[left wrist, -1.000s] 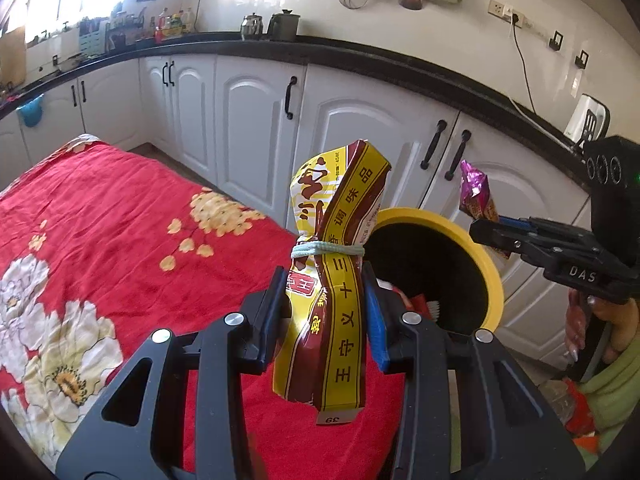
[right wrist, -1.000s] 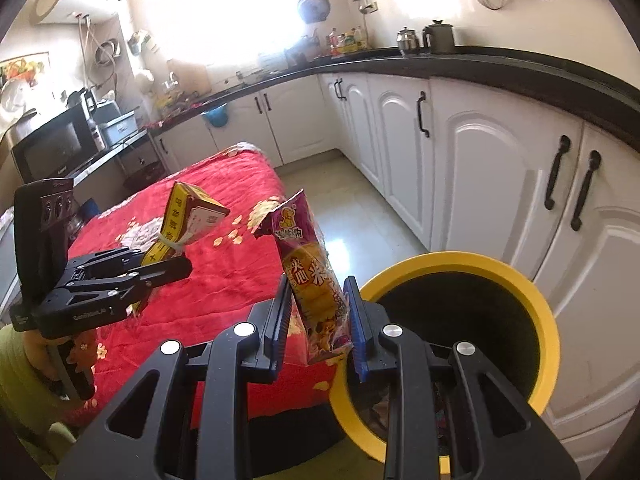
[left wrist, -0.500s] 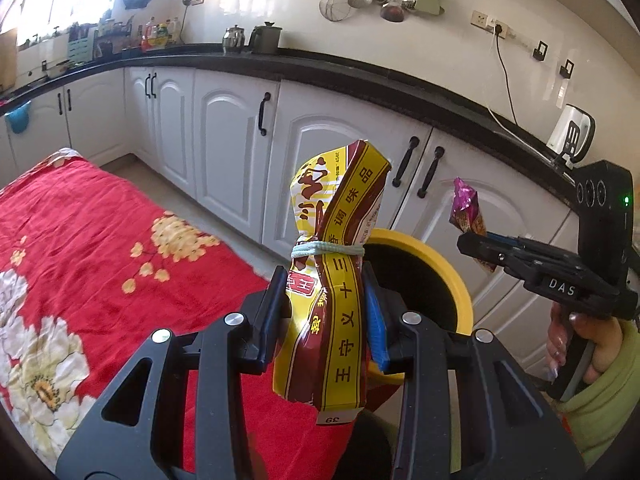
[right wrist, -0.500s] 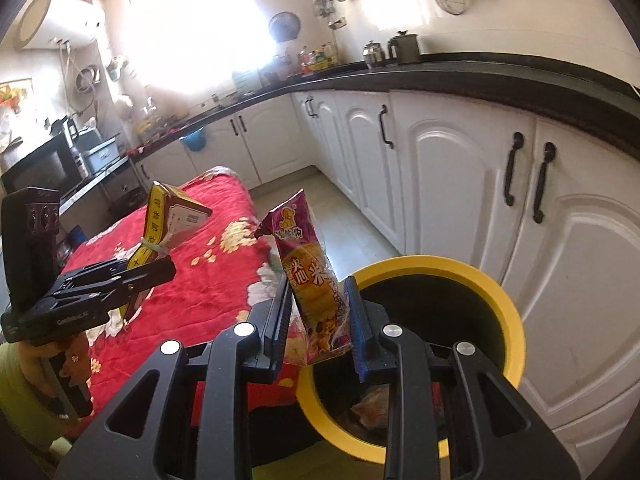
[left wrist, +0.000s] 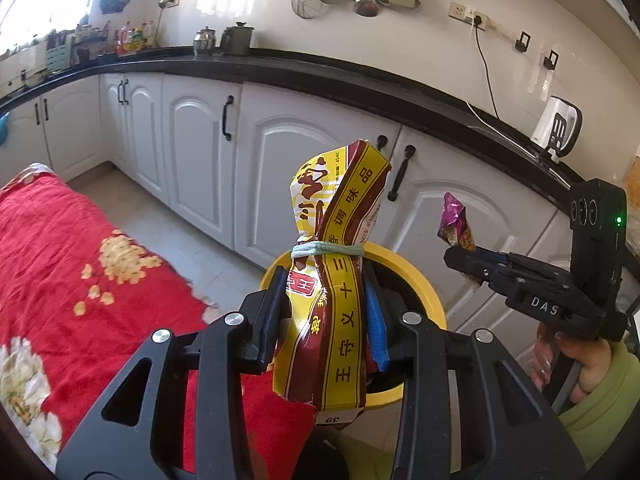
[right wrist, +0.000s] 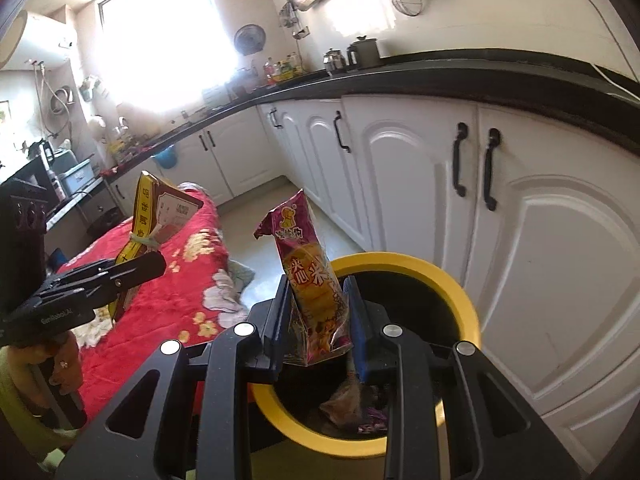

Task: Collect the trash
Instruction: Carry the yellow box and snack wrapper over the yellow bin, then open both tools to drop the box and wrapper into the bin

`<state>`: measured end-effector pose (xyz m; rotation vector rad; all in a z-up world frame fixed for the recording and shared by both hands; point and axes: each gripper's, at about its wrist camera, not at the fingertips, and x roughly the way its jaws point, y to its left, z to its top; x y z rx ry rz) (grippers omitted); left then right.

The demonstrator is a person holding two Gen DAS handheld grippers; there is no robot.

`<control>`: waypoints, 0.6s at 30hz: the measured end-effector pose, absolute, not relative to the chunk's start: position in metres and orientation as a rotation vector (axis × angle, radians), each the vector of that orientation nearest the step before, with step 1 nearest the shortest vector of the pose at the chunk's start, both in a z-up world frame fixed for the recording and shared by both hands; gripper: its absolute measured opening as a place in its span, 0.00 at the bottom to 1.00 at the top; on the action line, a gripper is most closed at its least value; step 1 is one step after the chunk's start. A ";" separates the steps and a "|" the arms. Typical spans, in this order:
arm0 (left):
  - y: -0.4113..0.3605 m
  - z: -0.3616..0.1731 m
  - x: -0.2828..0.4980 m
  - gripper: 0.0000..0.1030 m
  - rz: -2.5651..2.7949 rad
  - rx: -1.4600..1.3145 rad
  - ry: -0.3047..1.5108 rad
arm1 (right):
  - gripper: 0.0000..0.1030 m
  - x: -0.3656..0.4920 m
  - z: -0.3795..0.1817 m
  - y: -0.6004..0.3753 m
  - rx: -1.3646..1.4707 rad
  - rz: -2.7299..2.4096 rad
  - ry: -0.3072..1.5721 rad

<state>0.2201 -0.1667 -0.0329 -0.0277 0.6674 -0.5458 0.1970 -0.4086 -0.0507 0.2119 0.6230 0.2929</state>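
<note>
Trash bin, black with a yellow rim, stood on the floor against the white cabinets, just past the corner of my red floral tablecloth; wrappers already lay in its bottom. My left gripper was clamped on a yellow-and-brown seasoning packet, its fingers pressing both flat sides below a pale rubber band cinched round its middle. That packet stood nearly upright, long axis vertical, flared open end pointing up and leaning slightly right, its lower end hanging in front of the bin's near rim. My right gripper was closed on a pink snack bag, which also stood on end, long axis vertical, crimped top pointing up and tipped a little left, held over the bin's near-left rim. From the left wrist view I saw the right gripper off to the side with the pink bag's tip sticking up out of it, a hand in a green sleeve gripping its handle.
</note>
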 end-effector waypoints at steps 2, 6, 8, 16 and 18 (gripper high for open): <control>-0.174 -0.033 0.222 0.28 -0.554 -0.020 0.669 | 0.25 0.196 -0.055 -0.413 0.224 0.282 0.627; -0.187 -0.036 0.229 0.28 -0.573 -0.015 0.684 | 0.25 0.197 -0.064 -0.421 0.242 0.257 0.643; -0.193 -0.038 0.232 0.28 -0.578 -0.013 0.691 | 0.25 0.199 -0.069 -0.424 0.251 0.248 0.652; -0.216 -0.049 0.246 0.28 -0.592 0.007 0.728 | 0.25 0.205 -0.092 -0.425 0.268 0.234 0.700; -0.221 -0.053 0.250 0.28 -0.595 0.005 0.741 | 0.26 0.207 -0.098 -0.423 0.269 0.233 0.714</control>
